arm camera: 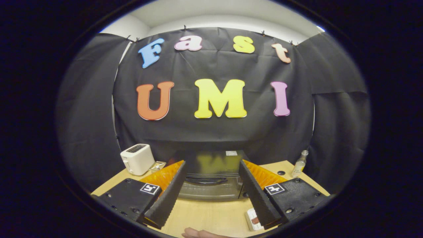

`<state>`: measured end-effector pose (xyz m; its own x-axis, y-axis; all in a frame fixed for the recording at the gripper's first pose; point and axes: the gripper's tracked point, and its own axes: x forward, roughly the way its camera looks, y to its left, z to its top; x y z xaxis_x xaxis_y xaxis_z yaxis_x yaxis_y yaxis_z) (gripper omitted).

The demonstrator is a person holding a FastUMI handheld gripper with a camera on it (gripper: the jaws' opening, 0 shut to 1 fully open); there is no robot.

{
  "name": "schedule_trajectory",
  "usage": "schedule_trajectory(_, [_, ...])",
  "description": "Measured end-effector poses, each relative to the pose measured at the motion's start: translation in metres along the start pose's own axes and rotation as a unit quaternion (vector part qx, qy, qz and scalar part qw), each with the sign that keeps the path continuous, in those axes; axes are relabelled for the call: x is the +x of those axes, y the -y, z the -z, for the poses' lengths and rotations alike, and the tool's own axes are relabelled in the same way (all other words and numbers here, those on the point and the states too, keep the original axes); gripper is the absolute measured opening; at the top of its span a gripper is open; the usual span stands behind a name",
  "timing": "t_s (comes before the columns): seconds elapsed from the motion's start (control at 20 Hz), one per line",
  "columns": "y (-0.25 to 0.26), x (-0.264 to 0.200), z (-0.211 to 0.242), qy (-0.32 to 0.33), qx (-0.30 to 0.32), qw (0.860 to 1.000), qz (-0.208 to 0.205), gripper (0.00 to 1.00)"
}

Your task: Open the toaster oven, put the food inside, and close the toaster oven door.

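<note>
Claw (pixel 211 193) fingers apart, empty. Toaster oven (pixel 211 177) at twelve o'clock, closed (rigid, heavy, glass-fronted): hook the curved door handle (pixel 206 180), likely a light pull.

A dark toaster oven (pixel 211 178) with a glossy top sits on the wooden desk (pixel 205 215), door shut, seen between the tongs' (pixel 211 172) wide-apart fingers.
</note>
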<state>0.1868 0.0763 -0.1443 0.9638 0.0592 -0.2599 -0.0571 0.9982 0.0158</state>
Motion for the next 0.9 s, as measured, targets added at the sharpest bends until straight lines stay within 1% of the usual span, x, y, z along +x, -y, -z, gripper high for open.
schedule_trajectory(0.15, [-0.007, 0.047, 0.018, -0.014, -0.006, 1.0, -0.005, 1.0])
schedule_trajectory(0.25, [-0.009, 0.077, 0.031, -0.027, -0.022, 0.999, -0.004, 1.0])
schedule_trajectory(0.45, [-0.022, 0.12, 0.06, -0.075, -0.039, 0.996, -0.012, 1.0])
schedule_trajectory(0.55, [-0.027, 0.129, 0.077, -0.104, -0.04, 0.994, -0.021, 1.0])
schedule_trajectory(0.6, [-0.023, 0.132, 0.083, -0.115, -0.041, 0.992, -0.011, 1.0])
schedule_trajectory(0.65, [-0.026, 0.138, 0.082, -0.109, -0.027, 0.993, -0.017, 1.0])
schedule_trajectory(0.75, [-0.021, 0.136, 0.085, -0.118, -0.008, 0.993, -0.013, 1.0])
schedule_trajectory(0.9, [-0.018, 0.13, 0.085, -0.12, -0.002, 0.993, -0.009, 1.0])
